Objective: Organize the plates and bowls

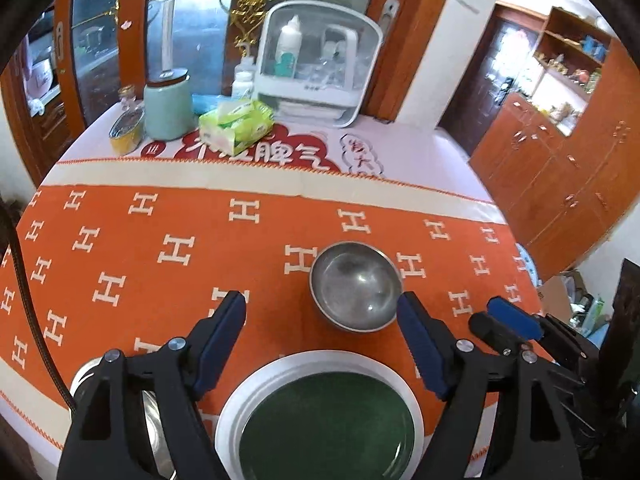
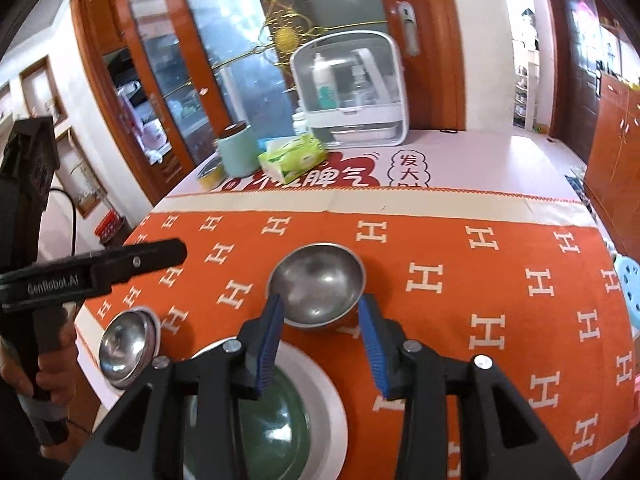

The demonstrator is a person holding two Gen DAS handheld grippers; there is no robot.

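A steel bowl (image 1: 356,288) (image 2: 320,284) sits upright on the orange cloth. My left gripper (image 1: 320,304) hangs open above the cloth, nothing between its pads, with the bowl just past its right fingertip. My right gripper (image 2: 320,306) is open too, its blue pads either side of the bowl's near rim without pressing on it. A green plate with a white rim (image 1: 320,364) (image 2: 320,380) lies below both grippers. A second steel bowl (image 1: 152,420) (image 2: 128,344) rests at the near left table edge, partly hidden in the left wrist view.
At the back of the table stand a green tissue pack (image 1: 236,124), a mint canister (image 1: 168,106), a tin can (image 1: 126,132) and a white storage box (image 1: 320,64). The table edge curves at the right; a blue stool (image 2: 628,276) stands beyond it.
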